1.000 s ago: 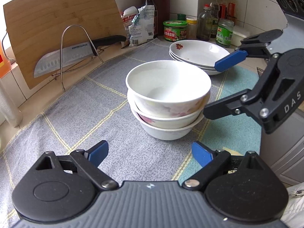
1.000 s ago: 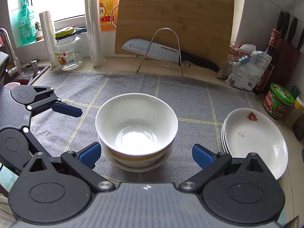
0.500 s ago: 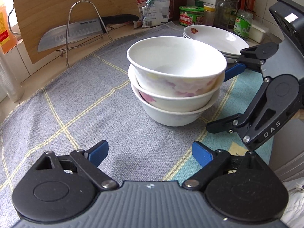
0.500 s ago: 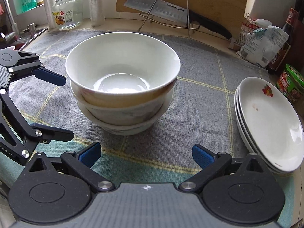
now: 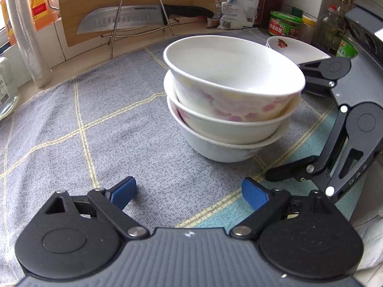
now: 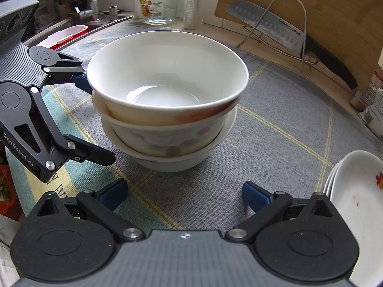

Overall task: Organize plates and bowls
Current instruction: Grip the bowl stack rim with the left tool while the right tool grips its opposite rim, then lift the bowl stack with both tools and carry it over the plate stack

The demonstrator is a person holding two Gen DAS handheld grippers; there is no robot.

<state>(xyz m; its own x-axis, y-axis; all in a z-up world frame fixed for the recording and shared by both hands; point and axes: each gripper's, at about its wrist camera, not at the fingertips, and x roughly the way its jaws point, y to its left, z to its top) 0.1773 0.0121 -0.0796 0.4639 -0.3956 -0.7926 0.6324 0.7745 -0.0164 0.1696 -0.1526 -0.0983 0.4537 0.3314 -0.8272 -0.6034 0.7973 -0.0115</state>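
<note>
Both grippers have dropped lower and closer to the bowls than a second ago, so the stack now fills the middle of each view. With its jaws spread wide and empty, the left gripper [image 5: 189, 191] hangs over bare grey cloth [image 5: 95, 119] just short of the stack of three bowls [image 5: 229, 110]. Also wide open and holding nothing, the right gripper [image 6: 184, 193] faces the same stack [image 6: 167, 102] from the other side. Each tool shows in the other's camera, close beside the bowls: one blue pad of the left gripper sits at or just behind the top bowl's rim, and contact cannot be told. Open cloth lies clear ahead and to the left of the left gripper. Only the right view shows the sink [image 6: 71, 31] beyond the cloth's far edge and the plates [image 6: 354, 205] close at its right jaw. Jars and bottles [image 5: 284, 22] behind the plates [image 5: 292, 47] show only in the left view. Both views show the cutting board [image 5: 134, 2] and knife [image 5: 134, 19] at the back.
</note>
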